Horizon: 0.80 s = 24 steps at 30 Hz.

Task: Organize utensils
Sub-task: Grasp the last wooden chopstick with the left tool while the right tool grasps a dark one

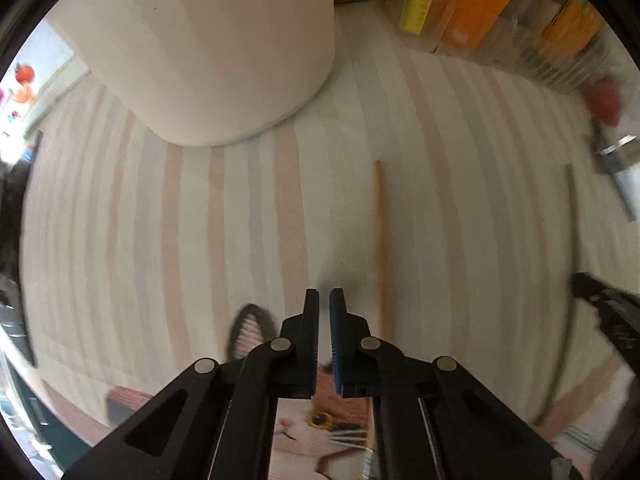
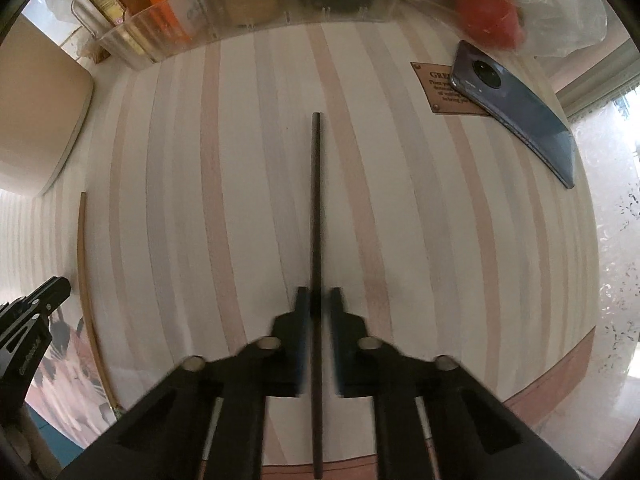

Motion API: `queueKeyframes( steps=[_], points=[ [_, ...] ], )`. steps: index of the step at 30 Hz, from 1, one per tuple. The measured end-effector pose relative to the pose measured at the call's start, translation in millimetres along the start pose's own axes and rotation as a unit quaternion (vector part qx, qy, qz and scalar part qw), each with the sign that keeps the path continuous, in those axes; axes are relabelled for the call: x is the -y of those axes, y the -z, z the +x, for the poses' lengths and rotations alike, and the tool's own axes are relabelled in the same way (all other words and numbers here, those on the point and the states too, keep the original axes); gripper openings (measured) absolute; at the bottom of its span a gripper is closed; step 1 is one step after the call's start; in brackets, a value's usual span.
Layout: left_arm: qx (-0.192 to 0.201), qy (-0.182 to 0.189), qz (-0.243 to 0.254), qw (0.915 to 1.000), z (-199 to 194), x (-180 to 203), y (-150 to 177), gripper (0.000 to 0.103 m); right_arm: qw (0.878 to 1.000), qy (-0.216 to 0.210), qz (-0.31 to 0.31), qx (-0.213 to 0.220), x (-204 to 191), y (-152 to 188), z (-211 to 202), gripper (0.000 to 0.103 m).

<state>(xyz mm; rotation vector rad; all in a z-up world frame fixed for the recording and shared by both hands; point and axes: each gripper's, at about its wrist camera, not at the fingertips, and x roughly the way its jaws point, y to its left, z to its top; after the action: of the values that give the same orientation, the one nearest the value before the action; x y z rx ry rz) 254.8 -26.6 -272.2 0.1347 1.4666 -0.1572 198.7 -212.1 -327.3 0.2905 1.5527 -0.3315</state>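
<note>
We look down from low over the striped tablecloth (image 1: 240, 220) in both wrist views, facing its far edge; both share the white container (image 1: 224, 40), light chopstick (image 1: 382, 240) and clear bin (image 2: 248, 12).
</note>
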Motion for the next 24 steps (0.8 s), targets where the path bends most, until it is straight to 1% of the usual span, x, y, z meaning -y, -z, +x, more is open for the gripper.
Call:
queueKeyframes(
  steps=[2,4,5,7,9,10,11,13,14,16,18,19,24],
  points=[
    [0.006,0.044,-0.024,0.9987,-11.3,-10.5,-0.6,0.005,1.000,-0.006,0.003,-0.001,-0.8,0.1,-0.6,0.006],
    [-0.007,0.087,-0.038,0.9955,-14.2,-16.2,-4.0,0.011,1.000,-0.014,0.007,0.000,0.3,3.4,-1.2,0.006],
    [-0.014,0.092,-0.042,0.9948,-13.0,-17.8,-5.1,0.014,1.000,-0.016,0.007,-0.001,-1.7,3.2,-1.1,0.006],
    [-0.022,0.083,-0.037,0.9956,-8.4,-15.1,-7.6,0.015,1.000,-0.017,0.008,-0.001,-1.9,4.9,-1.0,0.006],
    [-0.030,0.078,-0.027,0.9961,-4.7,-7.2,-6.1,0.015,1.000,-0.014,0.005,0.000,-3.5,-1.4,-1.8,0.006],
    [-0.018,0.062,-0.014,0.9978,-6.8,-3.2,-5.7,0.015,1.000,-0.014,0.005,0.000,-7.6,4.1,-6.6,0.006],
    [-0.016,0.047,-0.004,0.9987,-7.6,1.1,-4.8,0.014,1.000,-0.014,0.004,0.000,-8.1,4.7,-6.8,0.006],
    [-0.008,0.025,0.009,0.9996,-11.5,9.2,-4.7,0.008,1.000,-0.012,0.000,0.001,-11.6,7.0,-6.8,0.006],
    [-0.004,0.013,0.013,0.9998,-13.4,9.7,-5.0,0.004,1.000,-0.012,-0.002,0.001,-13.4,8.1,-7.0,0.006],
    [-0.001,0.001,0.011,0.9999,-14.3,6.1,-1.2,0.004,1.000,-0.014,-0.007,0.000,-19.4,7.0,-6.0,0.006],
    [-0.002,-0.015,0.000,0.9999,-15.4,-7.7,6.3,0.004,1.000,-0.021,-0.012,-0.002,-30.0,10.6,-6.9,0.006],
    [-0.004,-0.016,-0.007,0.9998,-16.9,-20.0,12.2,0.004,0.999,-0.027,-0.017,-0.003,-35.9,11.6,-7.2,0.006],
    [-0.020,-0.037,-0.051,0.9978,-27.8,-75.8,31.3,0.004,0.996,-0.061,-0.057,-0.015,-83.1,17.0,-5.5,0.006]
  ],
)
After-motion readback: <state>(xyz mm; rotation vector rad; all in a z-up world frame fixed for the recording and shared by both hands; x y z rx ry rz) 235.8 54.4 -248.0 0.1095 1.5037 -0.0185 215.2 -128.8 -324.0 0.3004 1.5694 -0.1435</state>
